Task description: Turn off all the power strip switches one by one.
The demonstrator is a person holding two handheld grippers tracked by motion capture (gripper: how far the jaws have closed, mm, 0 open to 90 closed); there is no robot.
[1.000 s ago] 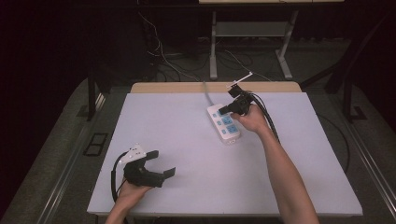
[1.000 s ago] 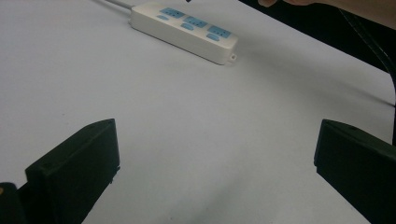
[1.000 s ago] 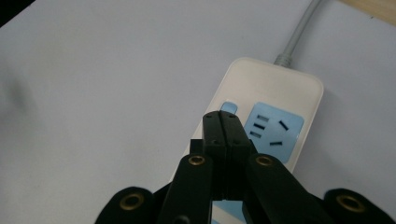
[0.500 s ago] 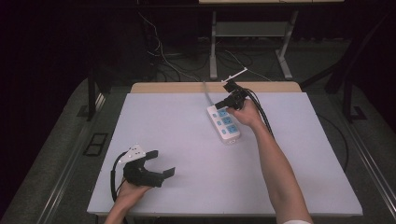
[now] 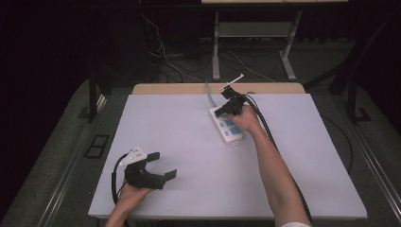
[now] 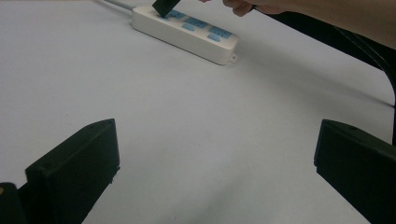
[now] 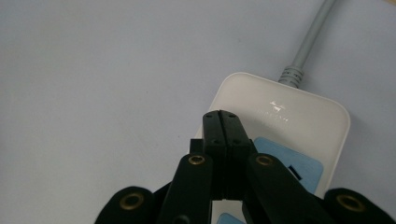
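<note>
- The strip (image 5: 226,126) is seen lying flat on the tabletop (image 5: 189,142), toward the far edge and right of the middle, with its long side run slantwise.
- A white casing with blue sockets in a row is shown; the strip (image 6: 185,32) is picked up again across the tabletop (image 6: 187,130) in the left tool view.
- A grey cord (image 7: 306,46) is seen leaving the strip (image 7: 289,116) at its far end and running off toward the far edge of the tabletop (image 7: 93,70).
- The right tool (image 5: 230,107) is held over the cord end of the strip, tilted down onto it.
- Its jaws are clenched together, pad against pad, with nothing gripped between them; this is shown plainly in the right tool view, where the right tool (image 7: 221,122) is tipped over the casing's edge just beside the first blue socket.
- Whether the tips actually touch the casing cannot be told.
- In the left tool view the black tip of the right tool (image 6: 164,7) is set down at the socket nearest the cord.
- The left tool (image 5: 163,165) is held low near the tabletop's near left corner, well apart from the strip.
- Its jaws are spread wide, released, with bare tabletop between them.
- Black cables (image 5: 265,123) are trailed back along the right forearm.
</note>
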